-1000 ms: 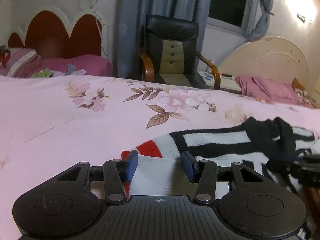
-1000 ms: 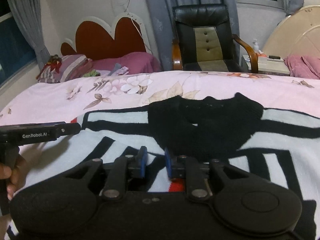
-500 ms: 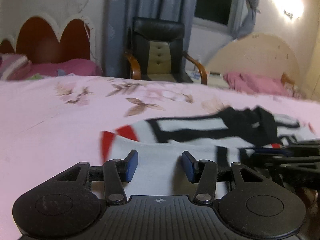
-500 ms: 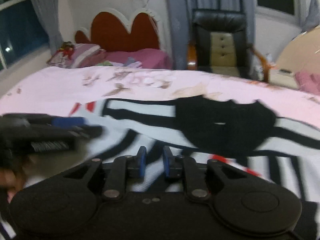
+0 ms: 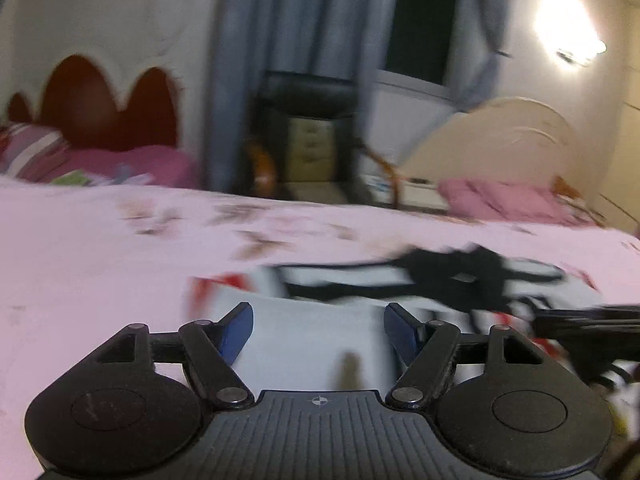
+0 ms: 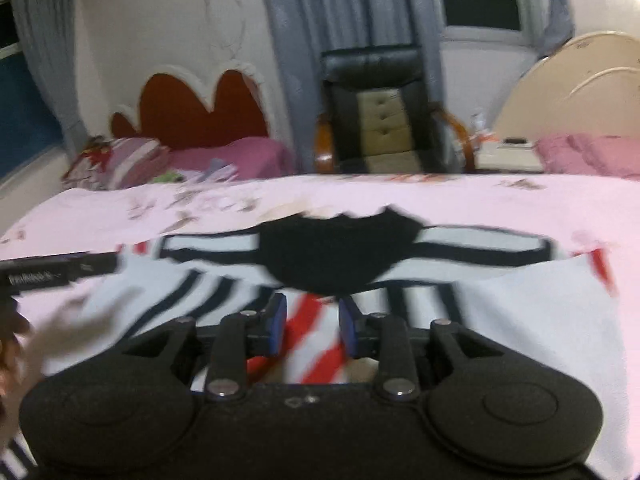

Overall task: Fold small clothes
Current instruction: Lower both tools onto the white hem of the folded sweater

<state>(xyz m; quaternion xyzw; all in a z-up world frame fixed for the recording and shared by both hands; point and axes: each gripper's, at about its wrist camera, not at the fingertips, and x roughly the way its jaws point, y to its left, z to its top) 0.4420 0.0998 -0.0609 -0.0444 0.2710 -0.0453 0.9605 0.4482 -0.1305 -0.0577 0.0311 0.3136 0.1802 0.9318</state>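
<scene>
Sweater spread on the bed, folding barely begun

The sweater (image 6: 400, 256), striped black, white and red, is seen lying flat on the pink floral bed (image 6: 440, 196), its black collar toward the chair (image 6: 376, 112) and a sleeve stretched out to either side of that collar. No finished fold can be made out, so nearly all of the task is judged to be left: sleeves to be brought in, then the body doubled. The left hand-held gripper (image 5: 318, 330) is held released, jaws wide apart over white cloth at the sleeve end farthest from the collar, nothing between them. The right hand-held gripper (image 6: 311, 326) is likewise released, jaws apart over the red stripes just below the collar. White lettering is printed on the left gripper's body as seen from the right wrist, but it is too blurred to be read.
</scene>
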